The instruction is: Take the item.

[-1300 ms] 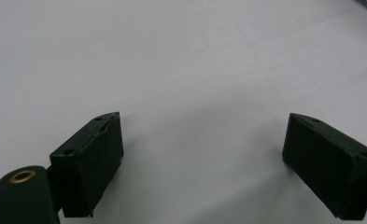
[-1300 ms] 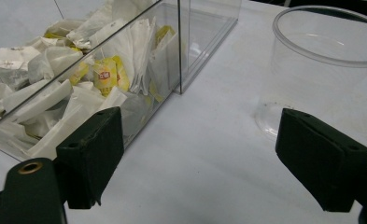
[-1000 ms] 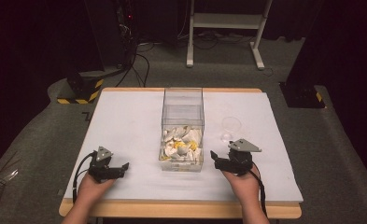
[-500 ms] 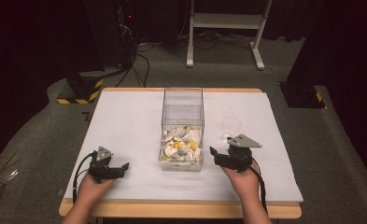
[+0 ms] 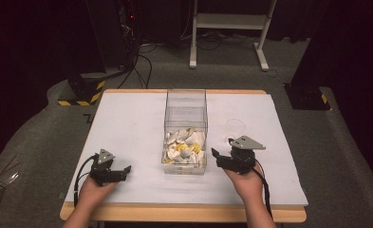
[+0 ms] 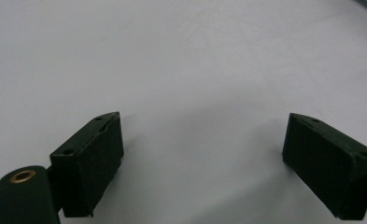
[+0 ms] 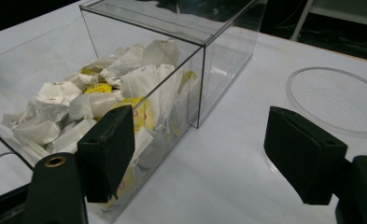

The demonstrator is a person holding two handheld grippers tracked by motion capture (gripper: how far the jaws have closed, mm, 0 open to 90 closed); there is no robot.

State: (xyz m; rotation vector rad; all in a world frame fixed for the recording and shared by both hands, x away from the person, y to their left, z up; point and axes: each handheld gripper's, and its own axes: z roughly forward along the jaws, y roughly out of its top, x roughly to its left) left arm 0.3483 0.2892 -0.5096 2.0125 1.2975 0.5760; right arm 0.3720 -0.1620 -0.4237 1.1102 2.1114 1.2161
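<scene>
Plainly, both grippers, left (image 5: 109,172) and right (image 5: 234,159), rest with jaws apart and empty, and the right could easily knock the clear cup (image 7: 333,100) beside the box (image 5: 185,118) on the desk (image 5: 127,123).

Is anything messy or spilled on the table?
Nothing stands out. The white and yellow packets sit jumbled but inside the clear box, which stands upright. A clear cup stands beside it. Both hand-held grippers are open and empty.

A lab or studio: dark curtained surroundings, grey carpet, cables (image 5: 141,61) trailing to equipment far left, hazard-striped base (image 5: 82,90), white-covered table (image 5: 127,123).
</scene>
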